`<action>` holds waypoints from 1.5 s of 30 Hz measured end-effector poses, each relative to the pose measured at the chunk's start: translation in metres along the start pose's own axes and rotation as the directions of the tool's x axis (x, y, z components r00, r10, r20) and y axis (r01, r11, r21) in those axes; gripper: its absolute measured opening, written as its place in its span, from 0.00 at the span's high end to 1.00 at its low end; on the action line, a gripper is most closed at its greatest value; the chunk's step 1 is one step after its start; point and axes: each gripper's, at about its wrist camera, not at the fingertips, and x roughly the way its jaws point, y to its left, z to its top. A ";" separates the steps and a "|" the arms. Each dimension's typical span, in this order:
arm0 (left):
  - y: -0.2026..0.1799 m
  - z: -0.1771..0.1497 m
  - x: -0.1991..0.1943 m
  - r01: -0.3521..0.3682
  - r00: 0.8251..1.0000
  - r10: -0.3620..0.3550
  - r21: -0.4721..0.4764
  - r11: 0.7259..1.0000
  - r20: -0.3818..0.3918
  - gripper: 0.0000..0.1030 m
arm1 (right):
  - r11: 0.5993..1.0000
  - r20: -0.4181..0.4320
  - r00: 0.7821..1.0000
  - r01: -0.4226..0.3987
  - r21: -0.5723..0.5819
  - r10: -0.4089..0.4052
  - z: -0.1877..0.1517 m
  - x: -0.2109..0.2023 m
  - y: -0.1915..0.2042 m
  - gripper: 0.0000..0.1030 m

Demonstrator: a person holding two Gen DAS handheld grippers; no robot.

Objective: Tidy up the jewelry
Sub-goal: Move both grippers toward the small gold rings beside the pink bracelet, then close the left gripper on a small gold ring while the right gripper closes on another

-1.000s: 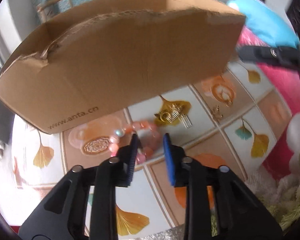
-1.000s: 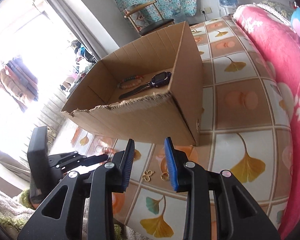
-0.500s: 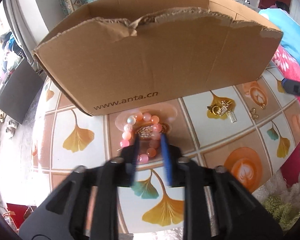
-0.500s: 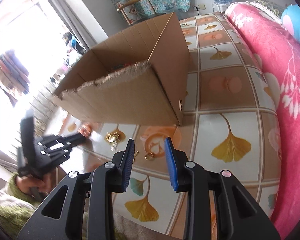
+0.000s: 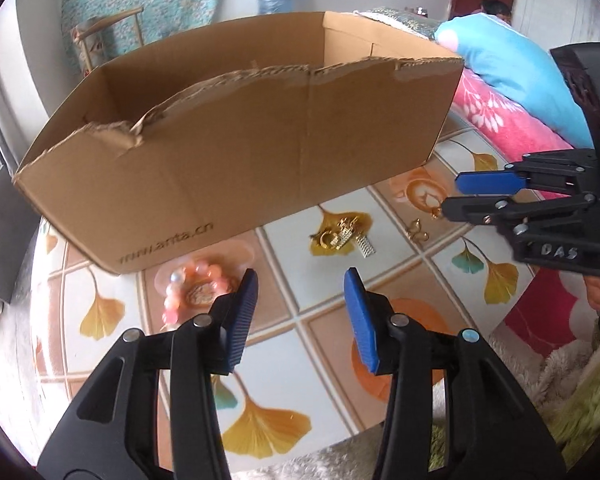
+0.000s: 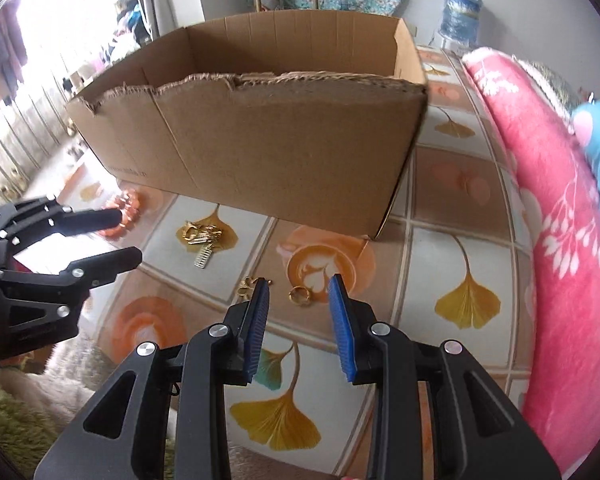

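- The step in hand looks like picking the loose pieces off the tiled floor (image 6: 452, 248) and dropping them into the cardboard box (image 6: 284, 148); both tools seem set up for a pick.
- The right gripper (image 6: 298, 312) is spread wide and holds nothing, with the small gold ring (image 6: 299, 295) lying on the floor between its blue pads, slightly ahead of the tips.
- To take it well, I judge it best to lower straight down until the pads bracket the ring, then close slowly (a thin hoop can skid or flip on glossy tile).
- A gold earring (image 6: 247, 285) lies just left of the left pad, so the descent should avoid nudging it.
- The left gripper (image 5: 300, 300) is also released and empty; the pink bead bracelet (image 5: 198, 292) lies ahead and to the left of its left pad, near the box's front wall, partly hidden behind that pad.
- A gold chain bundle (image 5: 342, 236) lies ahead of the left gripper, between the bracelet and the ring.
- Whether the box holds anything cannot be told from here.
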 end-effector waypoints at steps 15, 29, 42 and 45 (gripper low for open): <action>-0.004 0.026 0.026 0.042 0.999 -0.043 0.063 0.997 0.016 0.76 | 0.999 -0.006 1.000 -0.005 0.035 0.006 0.013 0.008 -0.004 0.70; 0.015 0.006 0.016 0.020 0.998 -0.019 0.019 1.000 -0.057 0.88 | 0.992 -0.019 0.995 -0.095 0.085 0.097 0.007 0.005 -0.008 0.70; 0.012 -0.005 -0.001 0.083 0.995 -0.084 -0.015 0.996 -0.049 0.87 | 0.996 -0.034 0.999 -0.023 0.090 0.026 -0.002 0.016 -0.015 0.70; 0.008 -0.004 -0.002 0.081 0.996 -0.081 0.000 0.997 -0.048 0.87 | 0.999 -0.027 1.000 0.006 0.045 -0.005 -0.002 0.018 -0.008 0.70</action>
